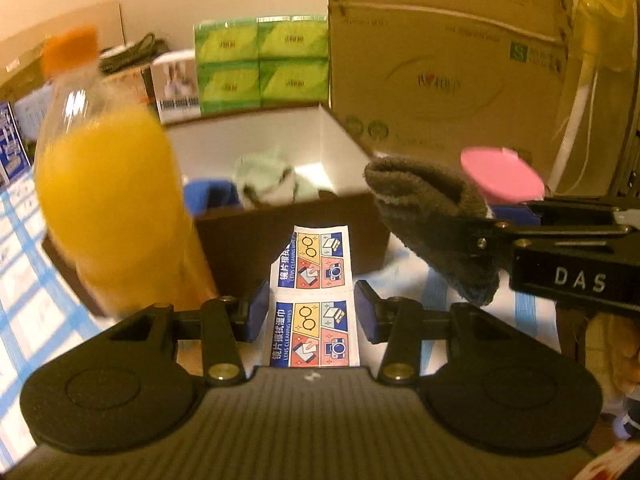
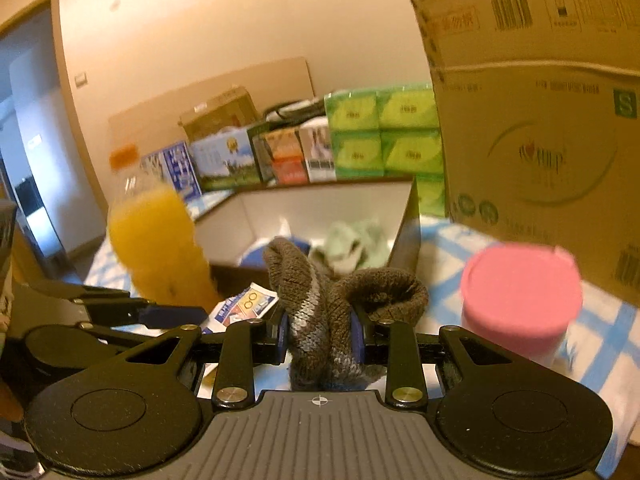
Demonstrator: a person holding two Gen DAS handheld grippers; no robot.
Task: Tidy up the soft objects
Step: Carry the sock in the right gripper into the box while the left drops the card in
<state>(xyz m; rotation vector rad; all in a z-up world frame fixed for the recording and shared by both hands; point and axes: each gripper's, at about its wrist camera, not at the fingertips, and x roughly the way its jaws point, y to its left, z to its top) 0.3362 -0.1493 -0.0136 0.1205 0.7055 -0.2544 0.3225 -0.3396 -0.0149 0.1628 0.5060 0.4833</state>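
My right gripper (image 2: 322, 338) is shut on a brown knitted sock (image 2: 320, 320) and holds it above the table, just in front of an open brown box (image 2: 404, 236). In the left wrist view the sock (image 1: 432, 216) hangs from the right gripper (image 1: 486, 248) near the box's front right corner (image 1: 344, 220). A pale green cloth (image 1: 268, 178) and a blue soft item (image 1: 208, 196) lie inside the box. My left gripper (image 1: 312, 310) is open and empty, low over a strip of lens wipe packets (image 1: 316, 300).
An orange juice bottle (image 1: 108, 208) stands left of the box. A pink-lidded jar (image 2: 520, 300) stands to the right. A large cardboard carton (image 2: 540, 132) rises at the back right. Green tissue packs (image 1: 260, 68) and small boxes line the wall. The table has a blue checked cloth (image 2: 608, 328).
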